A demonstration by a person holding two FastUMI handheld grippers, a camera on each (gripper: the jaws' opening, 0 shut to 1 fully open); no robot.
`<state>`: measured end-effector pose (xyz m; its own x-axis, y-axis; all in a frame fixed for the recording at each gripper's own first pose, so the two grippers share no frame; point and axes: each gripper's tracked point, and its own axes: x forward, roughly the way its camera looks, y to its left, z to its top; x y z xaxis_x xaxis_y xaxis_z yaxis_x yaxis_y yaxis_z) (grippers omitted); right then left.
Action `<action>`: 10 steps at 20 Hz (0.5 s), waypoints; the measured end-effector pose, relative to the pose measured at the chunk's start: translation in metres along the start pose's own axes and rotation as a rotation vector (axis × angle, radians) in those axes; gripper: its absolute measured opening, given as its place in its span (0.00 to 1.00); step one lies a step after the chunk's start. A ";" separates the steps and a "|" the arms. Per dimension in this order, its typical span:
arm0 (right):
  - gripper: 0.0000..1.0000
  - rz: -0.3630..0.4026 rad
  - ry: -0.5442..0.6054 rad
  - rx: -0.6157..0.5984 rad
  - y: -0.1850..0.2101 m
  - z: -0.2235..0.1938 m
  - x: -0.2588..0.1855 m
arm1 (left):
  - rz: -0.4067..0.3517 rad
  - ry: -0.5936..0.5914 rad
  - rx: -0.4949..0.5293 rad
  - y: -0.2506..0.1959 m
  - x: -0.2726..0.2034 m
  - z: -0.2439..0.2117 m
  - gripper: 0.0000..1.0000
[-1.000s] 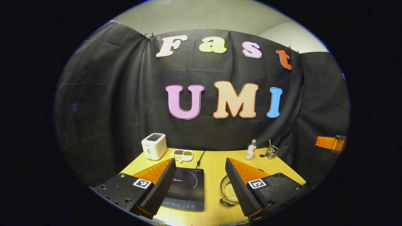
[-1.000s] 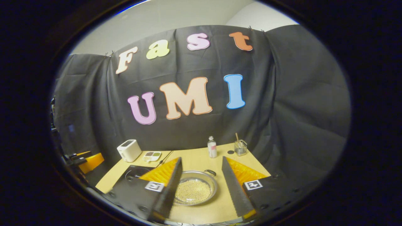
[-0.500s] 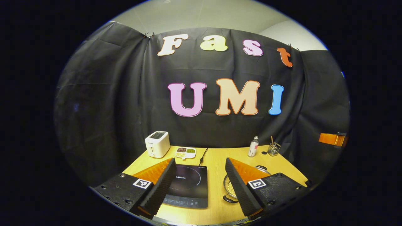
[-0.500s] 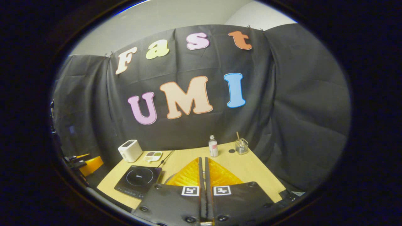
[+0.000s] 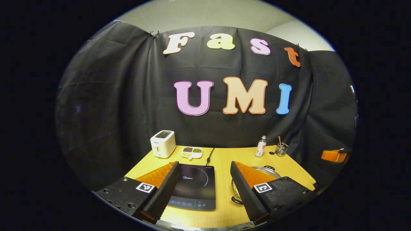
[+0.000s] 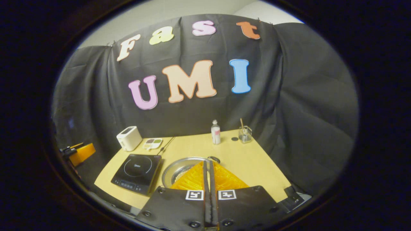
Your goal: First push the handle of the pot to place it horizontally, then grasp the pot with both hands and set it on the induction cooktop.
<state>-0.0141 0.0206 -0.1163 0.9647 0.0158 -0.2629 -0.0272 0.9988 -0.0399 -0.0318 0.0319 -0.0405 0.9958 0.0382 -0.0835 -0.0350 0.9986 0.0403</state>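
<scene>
Left gripper (image 5: 204,173) raised above the near table (image 5: 221,162) edge, fingers spread wide, nothing between them, aimed over the cooktop (image 5: 194,186)
Right gripper (image 6: 207,166) low over the near edge, pointing at the back wall, fingers pressed together with nothing gripped, tips over the pot's (image 6: 179,166) near rim
Table wooden, yellow
Cooktop black, flat, bare, left of the pot, close but apart
Pot round, shiny steel, shallow, standing on the table off the cooktop; pale small grains inside (image 6: 180,173); one dark loop handle at the far rim (image 6: 214,158), another at the near rim (image 5: 237,201)
Toaster (image 6: 129,138) white, back left
Divided dish (image 6: 152,143) beside it, dark, green and pale fillings
Bottle (image 6: 215,132) and glass (image 6: 245,133) with a stick inside, back right
</scene>
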 end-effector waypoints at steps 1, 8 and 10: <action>0.02 0.011 0.025 -0.004 0.004 -0.009 0.000 | 0.000 0.005 -0.002 0.002 0.000 -0.002 0.96; 0.02 0.069 0.242 0.036 0.040 -0.085 0.011 | 0.012 0.030 -0.028 0.024 -0.002 -0.017 0.96; 0.02 0.069 0.330 0.012 0.048 -0.112 0.016 | 0.024 0.035 -0.042 0.034 -0.005 -0.023 0.96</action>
<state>-0.0289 0.0637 -0.2301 0.8238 0.0695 -0.5626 -0.0841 0.9965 0.0000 -0.0395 0.0665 -0.0612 0.9911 0.0623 -0.1178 -0.0626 0.9980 0.0011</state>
